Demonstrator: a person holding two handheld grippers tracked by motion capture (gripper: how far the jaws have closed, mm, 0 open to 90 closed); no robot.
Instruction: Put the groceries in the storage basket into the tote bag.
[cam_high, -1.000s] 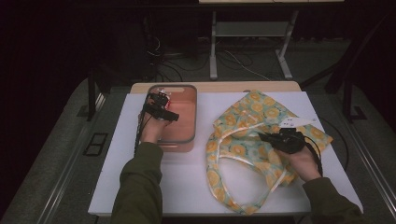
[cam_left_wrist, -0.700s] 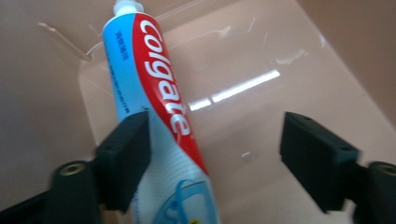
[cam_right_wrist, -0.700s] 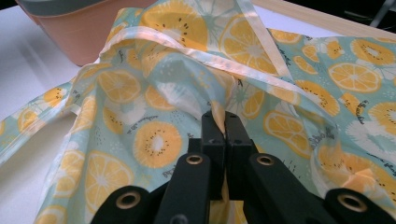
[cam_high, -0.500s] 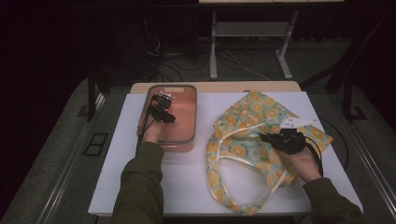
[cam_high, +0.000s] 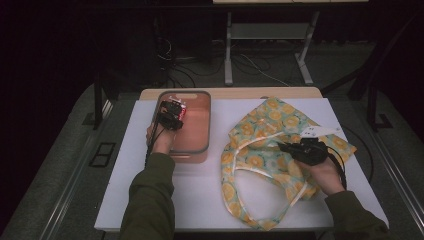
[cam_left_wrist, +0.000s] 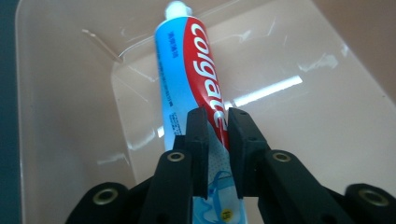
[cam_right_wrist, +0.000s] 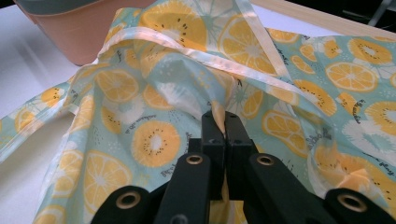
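Two grippers at work, one per hand. Left gripper (cam_left_wrist: 218, 122), seen in its own view at lower centre: jaws just closed in, now nearly together, pads pressed on the flat crimped end of a toothpaste tube (cam_left_wrist: 191, 79). Tube stretched away from the jaws toward the top centre of that frame, white cap farthest off, red and blue print facing up. Lying inside a pink plastic bin (cam_left_wrist: 65, 93), close to its left wall. In the high view, same gripper (cam_high: 171, 114) at upper left of centre, over the far left corner of the bin (cam_high: 200, 145), with the tube (cam_high: 179, 106) a small red patch just beyond it.

Right gripper (cam_right_wrist: 225, 122), lower centre of its own view: jaws tight together, clamped on a raised fold of a fruit-print cloth bag (cam_right_wrist: 154, 140), pale binding tape pinched between the pads. Bag spread around the jaws on every side, bin edge at the upper left corner. In the high view, right gripper (cam_high: 285, 147) right of centre, resting on the bag (cam_high: 270, 120), flat on the white table (cam_high: 200, 200).
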